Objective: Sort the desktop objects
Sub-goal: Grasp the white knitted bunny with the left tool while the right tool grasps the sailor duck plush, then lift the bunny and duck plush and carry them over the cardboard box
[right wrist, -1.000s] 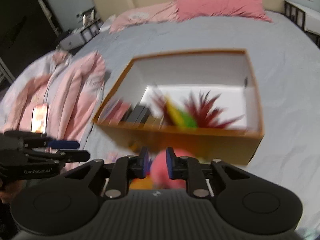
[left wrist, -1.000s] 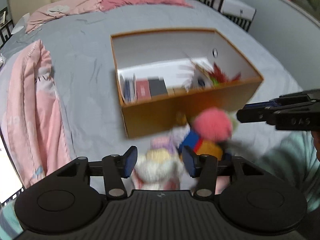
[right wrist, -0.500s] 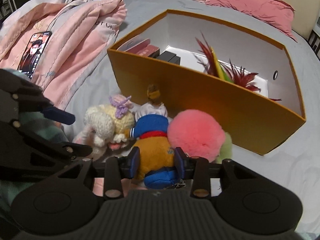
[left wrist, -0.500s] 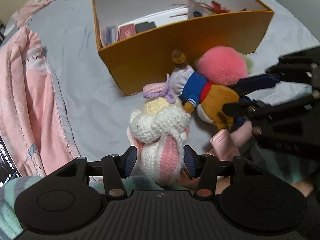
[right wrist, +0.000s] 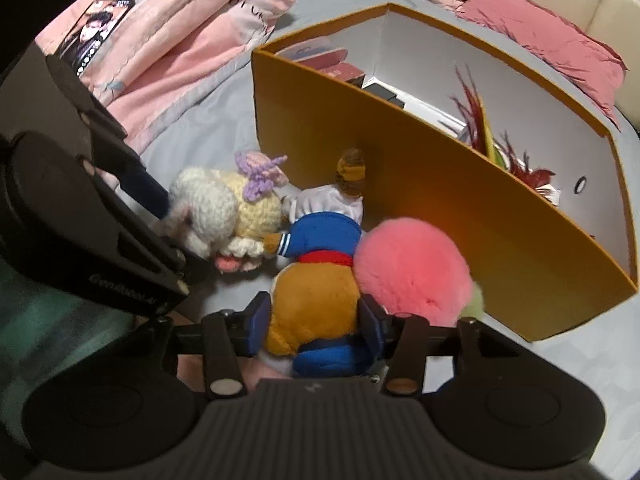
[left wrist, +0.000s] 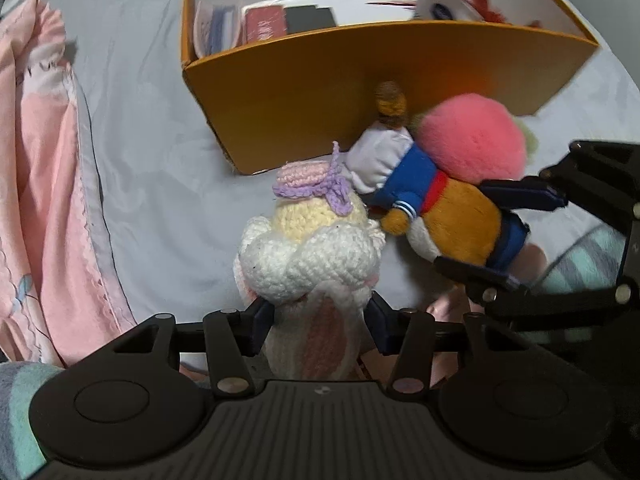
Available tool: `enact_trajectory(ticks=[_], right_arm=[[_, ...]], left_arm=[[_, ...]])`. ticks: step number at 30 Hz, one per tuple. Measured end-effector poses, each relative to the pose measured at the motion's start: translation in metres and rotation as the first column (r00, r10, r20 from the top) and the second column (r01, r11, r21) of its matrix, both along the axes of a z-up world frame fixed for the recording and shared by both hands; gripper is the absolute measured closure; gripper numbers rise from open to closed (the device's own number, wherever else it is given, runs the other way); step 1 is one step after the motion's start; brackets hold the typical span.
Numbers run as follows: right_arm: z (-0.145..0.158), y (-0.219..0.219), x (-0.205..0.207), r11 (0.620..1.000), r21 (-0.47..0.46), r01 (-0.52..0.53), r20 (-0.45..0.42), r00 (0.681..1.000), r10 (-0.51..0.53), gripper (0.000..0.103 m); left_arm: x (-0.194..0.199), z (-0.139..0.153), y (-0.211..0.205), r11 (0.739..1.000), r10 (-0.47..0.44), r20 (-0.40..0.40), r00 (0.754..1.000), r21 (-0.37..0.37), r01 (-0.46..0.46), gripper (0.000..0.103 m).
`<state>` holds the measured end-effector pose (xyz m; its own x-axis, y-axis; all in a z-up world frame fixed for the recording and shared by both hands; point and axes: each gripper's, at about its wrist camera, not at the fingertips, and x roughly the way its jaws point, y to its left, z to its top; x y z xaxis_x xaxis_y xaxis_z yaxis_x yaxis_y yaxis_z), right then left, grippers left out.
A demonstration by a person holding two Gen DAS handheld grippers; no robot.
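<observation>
pickup step in hand. i hold the left gripper (left wrist: 318, 330) steeply downward, jaws closing about the crochet doll (left wrist: 310, 256); pad contact i cannot confirm. i hold the right gripper (right wrist: 314, 330) angled down, jaws opening around the sailor plush (right wrist: 316, 284), not clamped. both toys lie on the bed sheet (left wrist: 152, 140) just outside the orange box (left wrist: 360, 80). next: close, lift, clear the wall.

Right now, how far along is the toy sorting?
Done: books and feathers sit inside the orange box. In hand: left tool straddles the knitted bunny; right tool, jaws opening, straddles the brown plush. Left: those two, the pink pompom and small doll, all outside.
</observation>
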<state>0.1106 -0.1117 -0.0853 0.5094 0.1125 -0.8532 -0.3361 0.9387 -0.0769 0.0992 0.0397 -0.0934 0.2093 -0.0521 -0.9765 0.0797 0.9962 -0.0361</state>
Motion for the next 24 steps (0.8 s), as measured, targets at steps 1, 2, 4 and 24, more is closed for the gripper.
enact_trajectory(ticks=[1, 2, 4, 24], right_arm=[[-0.002, 0.000, 0.003, 1.000, 0.000, 0.000, -0.004, 1.000, 0.000, 0.046], [-0.005, -0.001, 0.006, 1.000, -0.004, 0.005, -0.010, 1.000, -0.005, 0.046], [-0.009, -0.001, 0.011, 1.000, -0.005, 0.015, -0.020, 1.000, -0.015, 0.045], [0.024, -0.019, -0.005, 0.989, 0.133, 0.072, -0.007, 0.997, -0.072, 0.055]], left_arm=[[0.003, -0.002, 0.002, 1.000, 0.011, -0.013, 1.000, -0.012, -0.011, 0.046], [0.006, -0.003, 0.002, 1.000, 0.017, -0.023, 1.000, -0.017, -0.017, 0.046], [0.010, -0.007, 0.004, 0.999, 0.029, -0.043, 0.999, -0.021, -0.030, 0.047], [-0.027, 0.028, 0.010, 0.991, 0.124, 0.023, 0.992, -0.055, -0.123, 0.058]])
